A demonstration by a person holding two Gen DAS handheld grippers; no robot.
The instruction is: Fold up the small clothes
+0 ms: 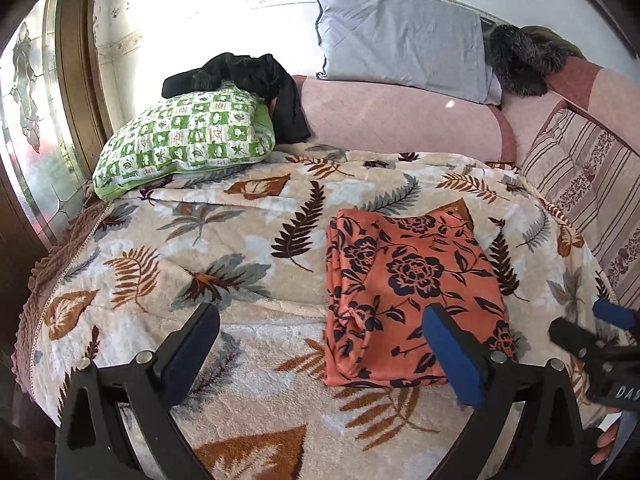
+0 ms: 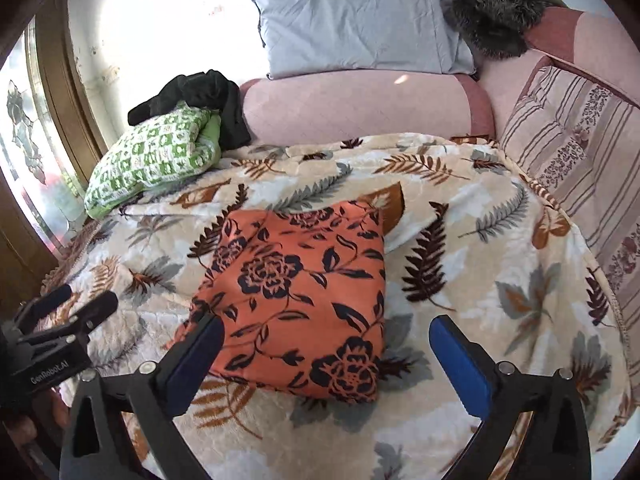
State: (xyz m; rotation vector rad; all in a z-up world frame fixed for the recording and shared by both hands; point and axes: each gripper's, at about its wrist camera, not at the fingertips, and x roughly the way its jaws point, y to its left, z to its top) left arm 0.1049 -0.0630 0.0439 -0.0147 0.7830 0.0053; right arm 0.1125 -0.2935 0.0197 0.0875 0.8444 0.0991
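An orange garment with a black flower print (image 1: 412, 300) (image 2: 300, 304) lies folded into a flat rectangle on the leaf-patterned blanket (image 1: 180, 240) (image 2: 480, 240). My left gripper (image 1: 320, 320) hangs above the blanket at the garment's near left edge, jaws wide apart with nothing between the blue pads. My right gripper (image 2: 326, 332) hovers over the garment's near edge, also open and holding nothing. In the left wrist view the right gripper (image 1: 592, 320) shows at the right border; in the right wrist view the left gripper (image 2: 86, 300) shows at the left border.
A green checked pillow (image 1: 188, 140) (image 2: 152, 156) with black clothing (image 1: 248, 84) (image 2: 200, 100) on it lies at the back left. A pink bolster (image 1: 400, 120) (image 2: 360, 108), a grey pillow (image 1: 404, 40) (image 2: 360, 24) and a striped cushion (image 1: 580, 184) (image 2: 572, 136) line the back and right. A window (image 1: 32, 120) stands left.
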